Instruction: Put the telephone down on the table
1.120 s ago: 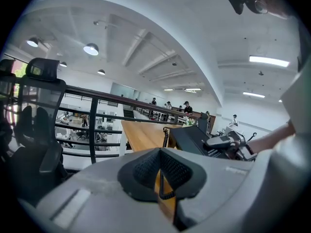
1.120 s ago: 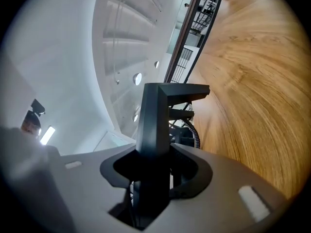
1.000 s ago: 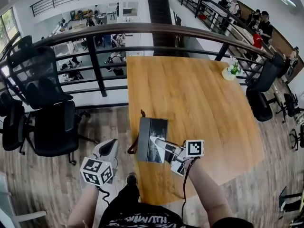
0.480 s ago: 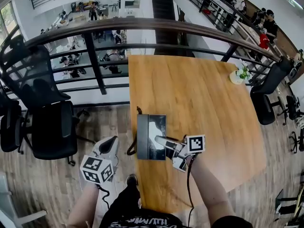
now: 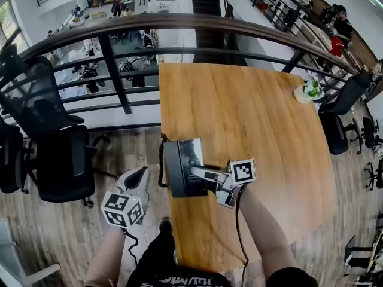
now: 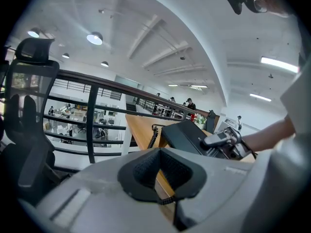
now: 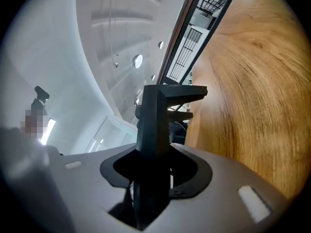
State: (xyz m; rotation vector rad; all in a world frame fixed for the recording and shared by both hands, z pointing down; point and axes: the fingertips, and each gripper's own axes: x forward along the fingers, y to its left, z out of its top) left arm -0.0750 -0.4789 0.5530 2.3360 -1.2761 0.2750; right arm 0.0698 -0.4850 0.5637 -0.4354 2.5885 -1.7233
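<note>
The telephone (image 5: 181,160) is a black desk set with a coiled cord (image 5: 160,160). It hangs just above the near left edge of the wooden table (image 5: 251,112), tilted. My right gripper (image 5: 200,175) is shut on its right side, and in the right gripper view the black casing (image 7: 153,125) passes between the jaws of that gripper (image 7: 153,174). My left gripper (image 5: 136,181) is off the table at lower left, over the floor, shut with nothing in it. From the left gripper view (image 6: 160,171) I see the telephone (image 6: 187,135) ahead to the right.
A dark railing (image 5: 179,23) runs behind the table. Black office chairs stand at the left (image 5: 60,154) and at the right (image 5: 335,124). A small potted plant (image 5: 310,91) sits at the table's far right edge. Wooden floor lies under my left gripper.
The right gripper has carried the telephone a little to the left, to the table's left edge, and the phone has turned slightly. The left gripper stays low at my left.
</note>
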